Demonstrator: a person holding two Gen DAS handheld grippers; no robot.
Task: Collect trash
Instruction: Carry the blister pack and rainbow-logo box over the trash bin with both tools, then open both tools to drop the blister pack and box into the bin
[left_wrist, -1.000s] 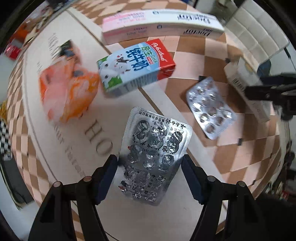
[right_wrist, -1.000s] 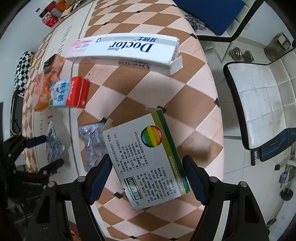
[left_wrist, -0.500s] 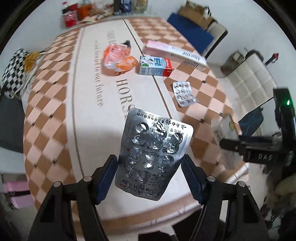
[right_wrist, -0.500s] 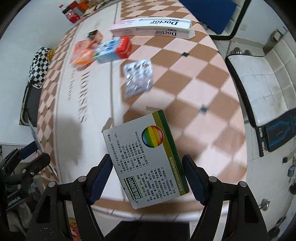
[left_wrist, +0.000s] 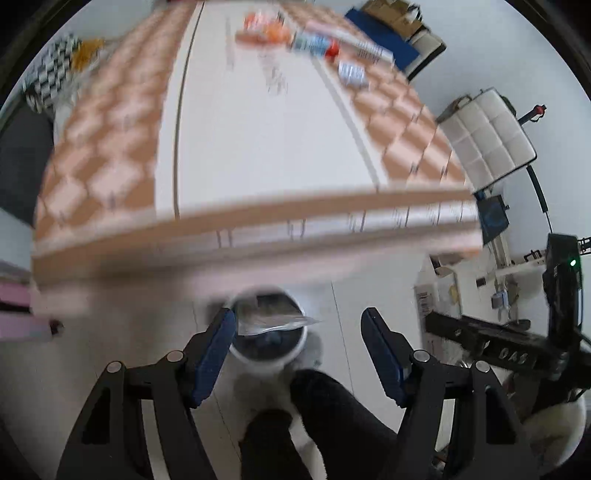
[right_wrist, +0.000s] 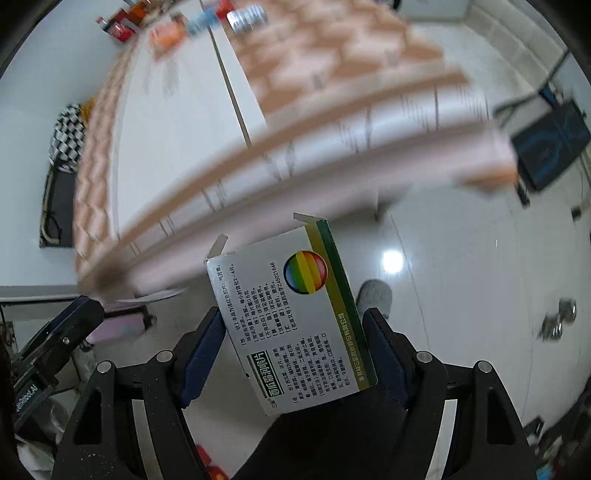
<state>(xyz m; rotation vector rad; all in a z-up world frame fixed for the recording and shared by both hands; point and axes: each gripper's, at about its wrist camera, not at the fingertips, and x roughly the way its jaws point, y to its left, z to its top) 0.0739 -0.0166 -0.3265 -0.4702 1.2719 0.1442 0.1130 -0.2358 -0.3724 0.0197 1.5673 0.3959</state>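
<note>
Left wrist view: the big checkered table (left_wrist: 258, 147) sweeps across the top, all blur, with leftover trash on its far end, a milk carton (left_wrist: 314, 44) and an orange wrapper (left_wrist: 266, 31) among it. Below its edge sits a white bin (left_wrist: 267, 345) on the floor, right under the left gripper (left_wrist: 297, 349). Its blue fingers (left_wrist: 212, 356) are spread wide, and the foil blister pack (left_wrist: 273, 321) hangs edge-on over the bin's mouth, just beside the left finger; I can't tell whether it touches that pad, but with the jaws this far apart it looks dropped, not gripped. That placement makes sense: release directly above the opening so the light sheet falls in.

Over on the right wrist view, the right gripper (right_wrist: 293, 354) is clamped on the medicine box (right_wrist: 291, 325), pads pressed to its two long sides, open flap end pointing away. Held off the table edge like that, it reads as next for the bin. One blister strip (right_wrist: 245, 16) waits far up the table
</note>
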